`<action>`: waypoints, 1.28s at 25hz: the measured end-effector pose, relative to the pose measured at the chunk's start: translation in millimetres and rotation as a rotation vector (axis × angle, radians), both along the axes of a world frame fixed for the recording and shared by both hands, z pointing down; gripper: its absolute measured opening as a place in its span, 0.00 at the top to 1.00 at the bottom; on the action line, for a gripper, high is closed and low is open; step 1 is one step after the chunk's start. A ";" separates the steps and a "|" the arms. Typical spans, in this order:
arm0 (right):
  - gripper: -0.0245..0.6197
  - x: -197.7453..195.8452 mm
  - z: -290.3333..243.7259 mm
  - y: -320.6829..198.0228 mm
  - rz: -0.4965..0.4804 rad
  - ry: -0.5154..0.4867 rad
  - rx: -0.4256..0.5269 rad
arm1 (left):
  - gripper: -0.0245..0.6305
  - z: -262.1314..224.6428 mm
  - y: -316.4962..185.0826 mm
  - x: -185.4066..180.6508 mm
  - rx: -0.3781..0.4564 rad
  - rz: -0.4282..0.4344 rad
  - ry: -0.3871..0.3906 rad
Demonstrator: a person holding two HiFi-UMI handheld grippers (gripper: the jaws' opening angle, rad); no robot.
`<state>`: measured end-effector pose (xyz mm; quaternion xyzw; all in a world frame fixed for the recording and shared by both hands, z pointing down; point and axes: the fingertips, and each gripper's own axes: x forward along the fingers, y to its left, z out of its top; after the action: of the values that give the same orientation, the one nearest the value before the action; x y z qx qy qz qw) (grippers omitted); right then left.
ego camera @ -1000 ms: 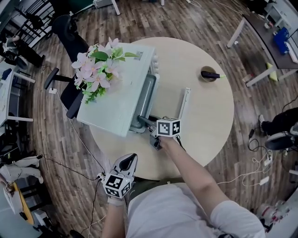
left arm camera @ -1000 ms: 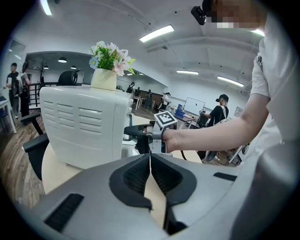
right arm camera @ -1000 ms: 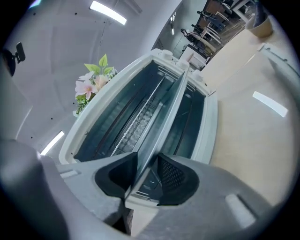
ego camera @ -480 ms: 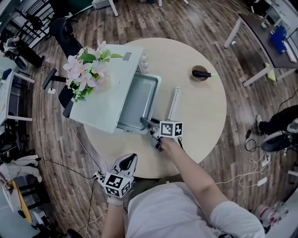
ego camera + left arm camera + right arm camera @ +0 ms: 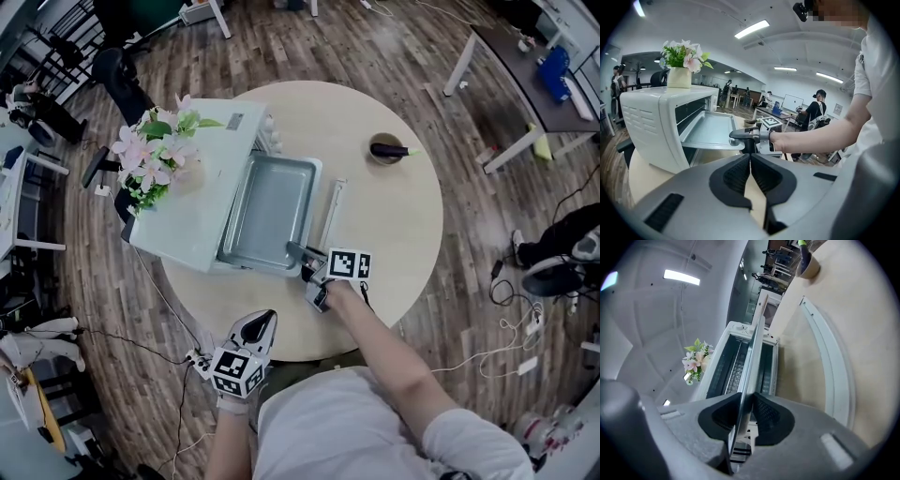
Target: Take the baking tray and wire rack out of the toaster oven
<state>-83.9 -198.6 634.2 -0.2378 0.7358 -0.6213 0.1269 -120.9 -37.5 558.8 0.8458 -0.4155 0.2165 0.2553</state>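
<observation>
Steel baking tray (image 5: 267, 202): mostly out of toaster oven (image 5: 192, 211)
Right gripper (image 5: 296, 251): pinching its rim, jaws just closed tighter
Left gripper (image 5: 263, 322): pressed together, empty

And here's the toaster oven (image 5: 187, 220) on the left part of the round tabletop (image 5: 403, 244), its left side hanging out past the edge, with the flowers (image 5: 150, 159) standing on top at the far-left corner. Out of its mouth, which faces right, the baking tray (image 5: 267, 202) sticks out above the tabletop, and the dropped door (image 5: 330, 214) shows just right of the tray (between it and the bare middle). At the far right, well apart, sits the bowl (image 5: 382, 150), and an office chair (image 5: 117, 66) stands on the floor behind the oven.
</observation>
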 end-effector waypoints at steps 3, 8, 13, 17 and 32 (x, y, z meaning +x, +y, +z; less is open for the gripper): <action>0.84 9.5 -2.3 1.5 0.010 -0.028 -0.012 | 0.96 -1.7 -0.4 10.8 0.004 0.002 -0.005; 0.85 42.2 5.3 4.6 0.036 -0.029 -0.039 | 0.96 -2.9 0.8 24.5 0.003 -0.001 -0.010; 0.85 78.1 9.7 14.8 0.069 -0.076 -0.067 | 0.96 -0.2 1.9 41.4 -0.006 0.007 -0.011; 0.85 116.9 16.7 17.9 0.124 -0.074 -0.083 | 0.96 0.3 0.5 61.1 -0.004 0.025 -0.014; 0.85 244.7 49.4 49.6 0.169 0.007 -0.115 | 0.96 19.5 -8.3 143.6 -0.031 0.058 -0.002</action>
<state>160.8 -149.0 683.6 -0.3080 0.6768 -0.6486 0.1622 22.7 -45.9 578.3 0.8532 -0.3875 0.2314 0.2616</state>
